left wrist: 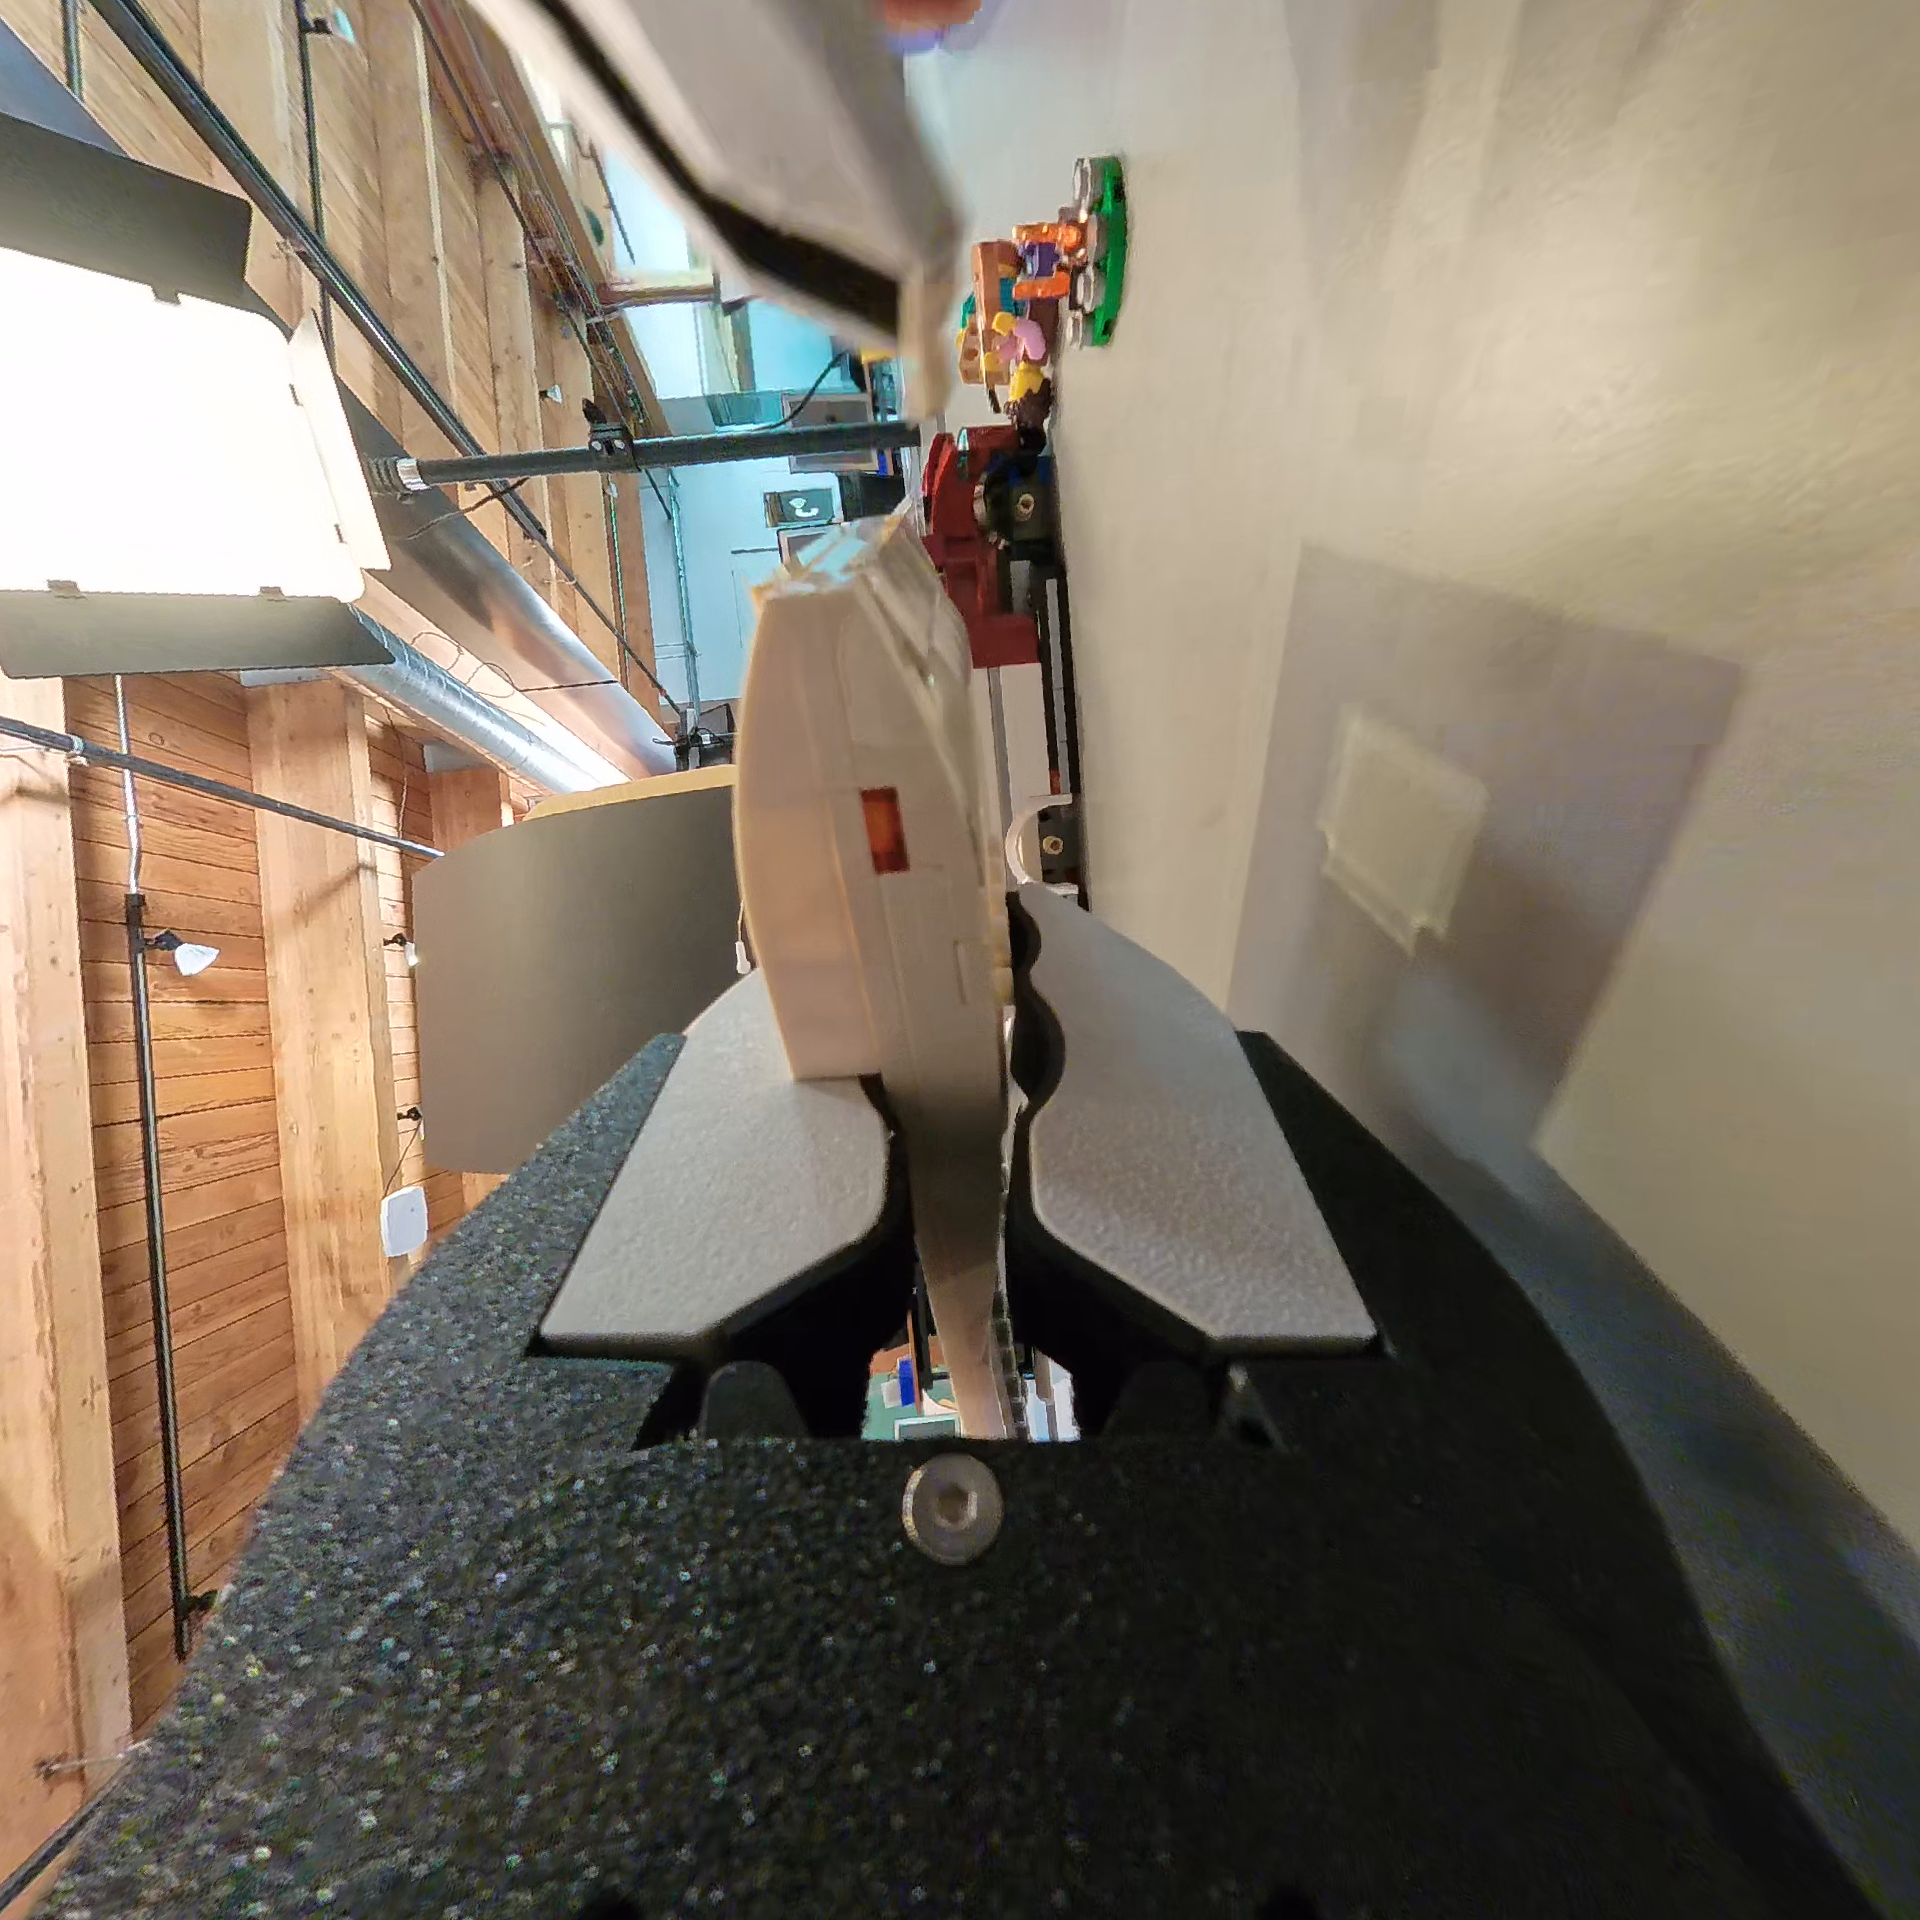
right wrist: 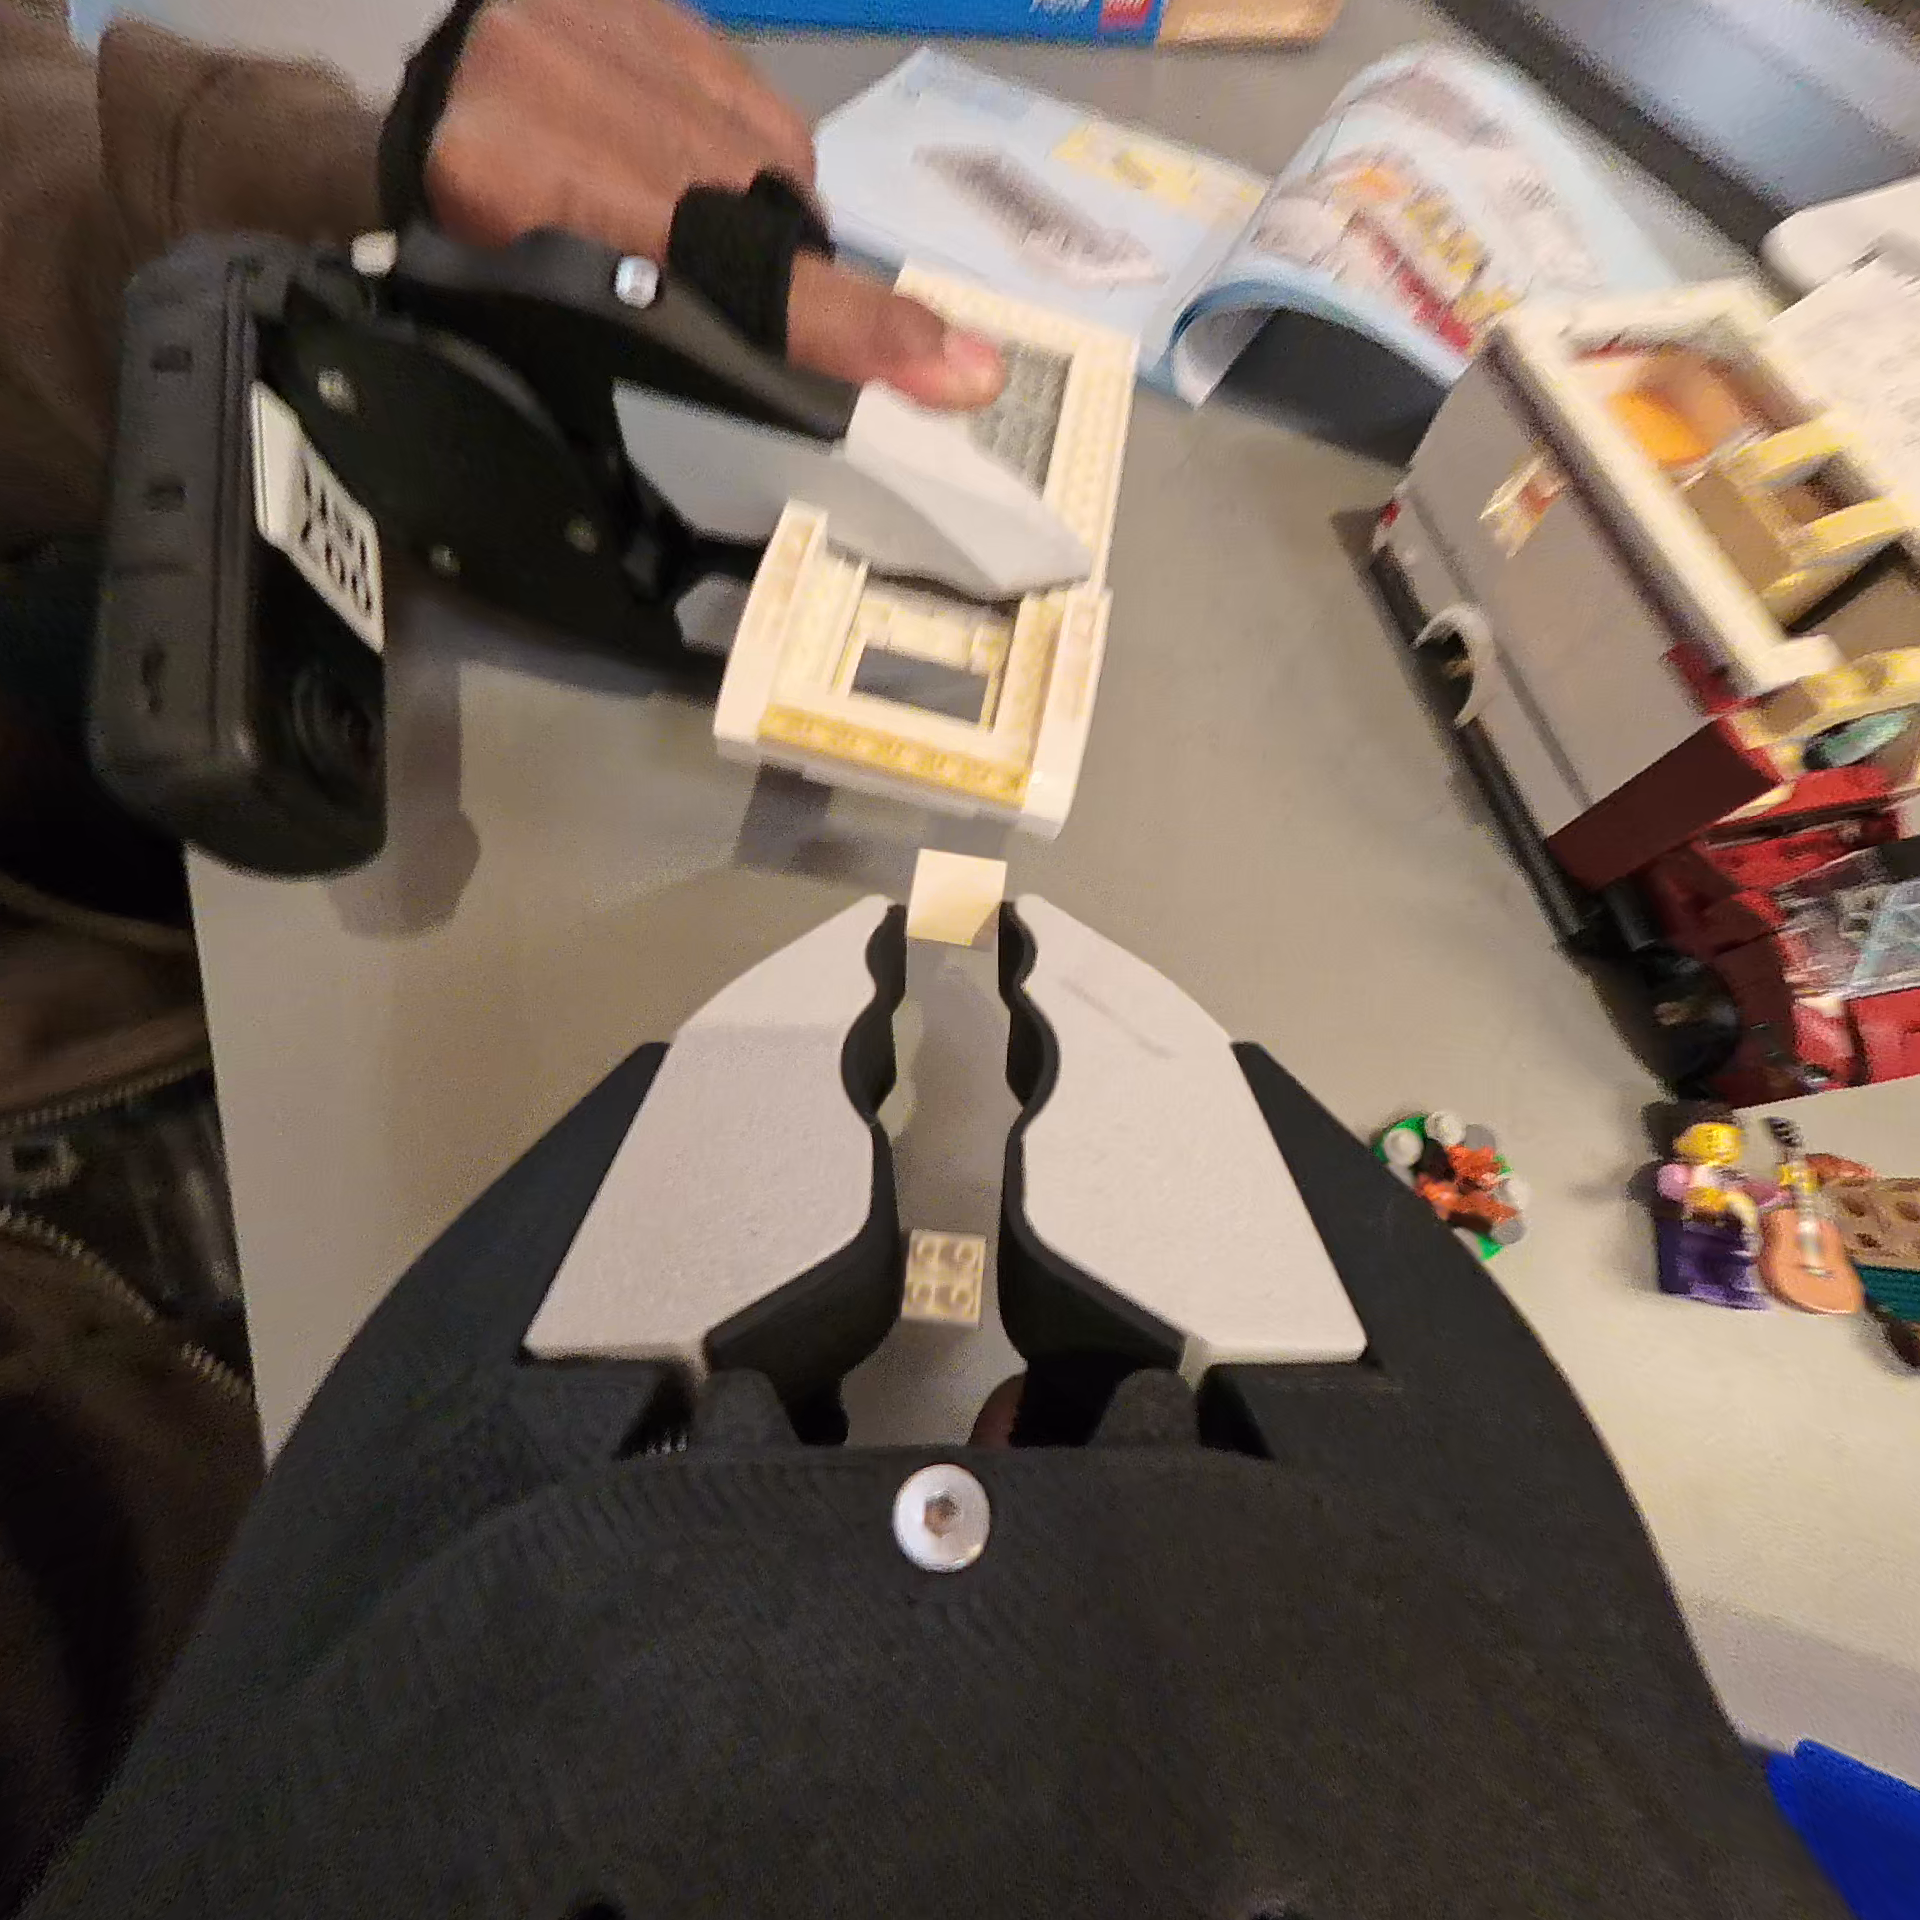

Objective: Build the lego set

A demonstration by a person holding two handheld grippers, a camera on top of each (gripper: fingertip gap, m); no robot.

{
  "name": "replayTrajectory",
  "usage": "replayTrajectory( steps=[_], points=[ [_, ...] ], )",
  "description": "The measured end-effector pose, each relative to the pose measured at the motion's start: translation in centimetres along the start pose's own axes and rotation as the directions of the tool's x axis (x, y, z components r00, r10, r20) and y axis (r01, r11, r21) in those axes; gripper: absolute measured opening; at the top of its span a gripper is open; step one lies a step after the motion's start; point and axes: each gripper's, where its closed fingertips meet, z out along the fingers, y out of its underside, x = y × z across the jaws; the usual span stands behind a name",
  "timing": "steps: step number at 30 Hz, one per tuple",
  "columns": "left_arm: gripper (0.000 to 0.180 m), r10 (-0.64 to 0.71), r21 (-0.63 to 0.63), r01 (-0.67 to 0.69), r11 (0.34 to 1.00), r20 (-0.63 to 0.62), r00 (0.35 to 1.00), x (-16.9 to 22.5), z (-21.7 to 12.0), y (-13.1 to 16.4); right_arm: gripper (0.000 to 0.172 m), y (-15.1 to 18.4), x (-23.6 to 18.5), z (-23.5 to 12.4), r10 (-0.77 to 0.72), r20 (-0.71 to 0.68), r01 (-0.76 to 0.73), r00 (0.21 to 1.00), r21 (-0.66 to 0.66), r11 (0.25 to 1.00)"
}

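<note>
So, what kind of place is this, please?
Probably a workshop or studio, set up for toy-brick building. A grey table carries open instruction booklets and a half-built brick model; the left wrist view shows a wooden plank wall, a metal duct and a studio light panel.

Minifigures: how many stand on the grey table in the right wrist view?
1 clearly: a minifigure in purple with a guitar, at the right edge. Others may be hidden.

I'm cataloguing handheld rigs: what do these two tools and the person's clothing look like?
Both tools, right and left, have speckled black bodies, pale grey fingers with wavy black pads, and a silver hex screw. The hand wears a black strap and a brown sleeve.
</note>
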Motion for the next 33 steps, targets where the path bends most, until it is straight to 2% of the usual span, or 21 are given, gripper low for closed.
replayTrajectory(
  steps=[4,7,11,14,16,19,23,27,33],
  points=[
    [0.015,0.002,-0.001,-0.002,1.000,0.000,1.000,0.0,0.0,0.1,0.017,3.3,-1.0,0.8,-0.087,0.064,0.097,0.994,-0.172,0.980],
    [0.015,0.020,0.007,-0.020,1.000,-0.007,1.000,0.2,0.0,-0.1,0.025,4.1,-0.8,0.9,-0.225,0.062,0.234,0.972,-0.231,0.945],
    [0.015,0.054,0.038,-0.053,0.998,-0.024,0.998,0.6,-0.1,-0.7,0.028,0.8,-0.3,-0.5,-0.493,0.020,0.492,0.870,-0.118,0.863],
    [0.015,0.104,0.064,-0.102,0.993,-0.028,0.994,0.9,-0.3,-1.2,0.027,-1.0,-1.6,-1.1,-0.665,0.076,0.668,0.743,-0.034,0.743],
    [0.015,0.136,0.082,-0.133,0.988,-0.030,0.990,1.1,-0.5,-1.6,0.027,-1.3,-2.1,-0.7,-0.735,0.131,0.743,0.666,-0.029,0.668],
    [0.015,0.159,0.108,-0.154,0.982,-0.034,0.987,1.3,-0.7,-2.0,0.025,-1.1,-2.7,0.3,-0.779,0.223,0.804,0.585,-0.034,0.594],
    [0.015,0.158,0.115,-0.153,0.982,-0.029,0.987,1.1,-0.8,-2.1,0.019,-0.8,-3.4,1.3,-0.800,0.306,0.846,0.515,-0.034,0.532],
    [0.015,0.162,0.125,-0.157,0.980,-0.029,0.986,1.1,-1.0,-2.3,0.010,-0.7,-4.0,1.8,-0.797,0.351,0.854,0.492,-0.016,0.520],
    [0.015,0.179,0.136,-0.173,0.975,-0.032,0.983,1.4,-1.0,-2.6,0.011,-0.2,-4.4,2.0,-0.771,0.411,0.848,0.487,-0.012,0.530]
  ],
)
